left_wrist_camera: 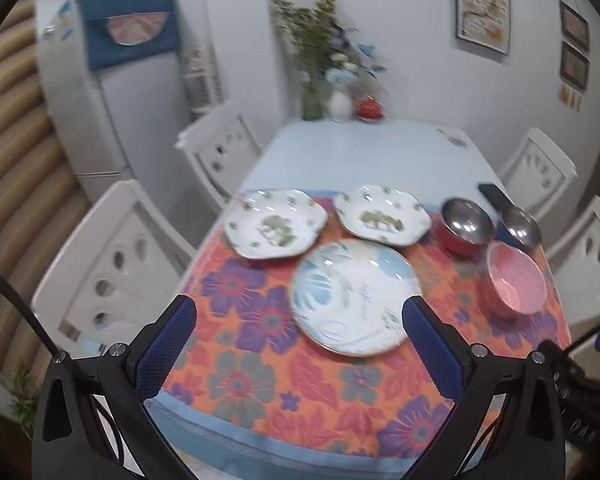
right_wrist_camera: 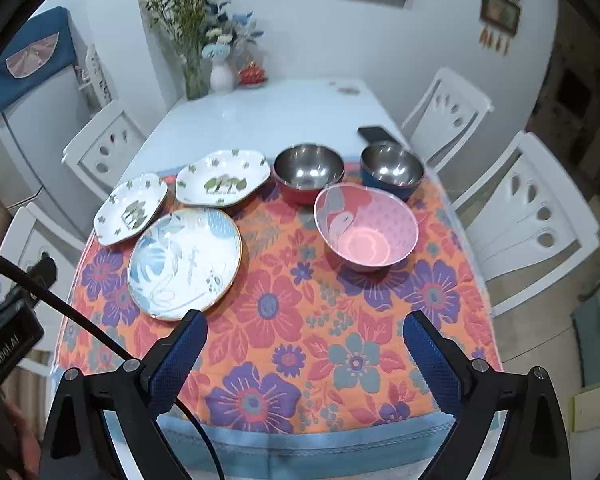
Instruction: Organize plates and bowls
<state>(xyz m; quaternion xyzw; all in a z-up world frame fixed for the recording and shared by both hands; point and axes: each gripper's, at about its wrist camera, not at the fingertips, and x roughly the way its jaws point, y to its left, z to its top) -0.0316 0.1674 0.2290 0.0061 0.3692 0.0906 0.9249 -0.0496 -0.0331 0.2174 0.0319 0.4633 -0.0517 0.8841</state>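
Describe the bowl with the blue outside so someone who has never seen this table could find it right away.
Start at the flowered orange cloth covering the near end of the white table. Three bowls sit at its far right side; the blue-sided bowl is the one farthest right, just in front of a black phone. Its steel-lined twin is red outside, and the third bowl is pink inside.

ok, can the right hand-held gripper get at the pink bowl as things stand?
Probably yes. The right hand-held gripper is open and empty, and only bare floral cloth lies between it and the pink bowl, which stands apart from its neighbours.
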